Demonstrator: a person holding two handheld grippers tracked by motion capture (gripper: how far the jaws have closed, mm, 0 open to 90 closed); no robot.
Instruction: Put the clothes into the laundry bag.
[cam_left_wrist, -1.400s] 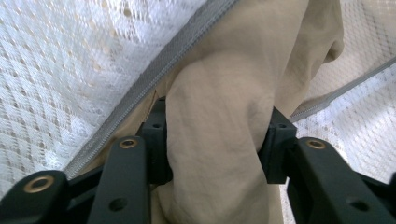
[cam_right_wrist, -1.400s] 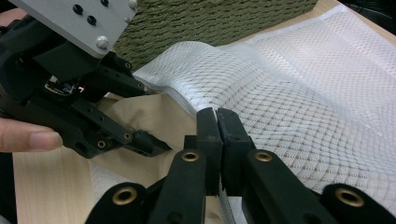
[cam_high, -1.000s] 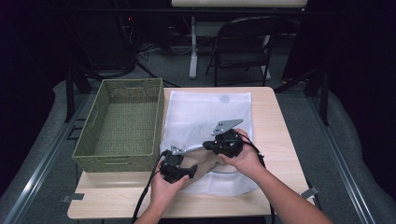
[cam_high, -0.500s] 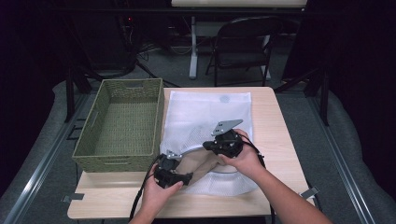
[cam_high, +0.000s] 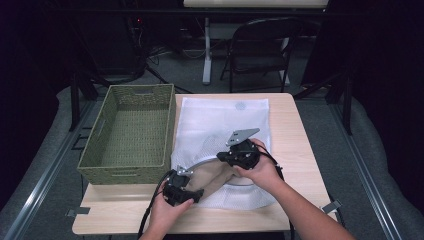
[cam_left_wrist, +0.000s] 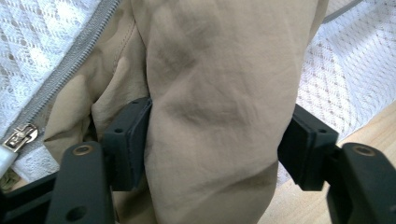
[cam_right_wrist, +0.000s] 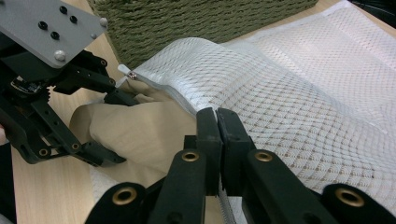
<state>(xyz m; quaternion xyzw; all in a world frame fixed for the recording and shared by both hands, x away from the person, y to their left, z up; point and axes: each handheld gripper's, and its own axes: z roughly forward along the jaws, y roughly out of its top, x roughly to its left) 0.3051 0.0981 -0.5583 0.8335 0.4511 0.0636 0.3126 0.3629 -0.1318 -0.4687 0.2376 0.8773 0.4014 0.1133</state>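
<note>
Left hand-held gripper (cam_left_wrist: 217, 154) pinches the tan garment (cam_left_wrist: 210, 93), jaws just closing; right hand-held gripper (cam_right_wrist: 217, 123) clamps the mesh bag (cam_right_wrist: 299, 93) edge above it; risk: fabric snags the zipper (cam_left_wrist: 56, 84) if pushed crooked.

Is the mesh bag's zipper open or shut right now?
Open: the mesh bag's grey zipper is parted, with tan cloth bulging through the gap between the left gripper's jaws.
</note>
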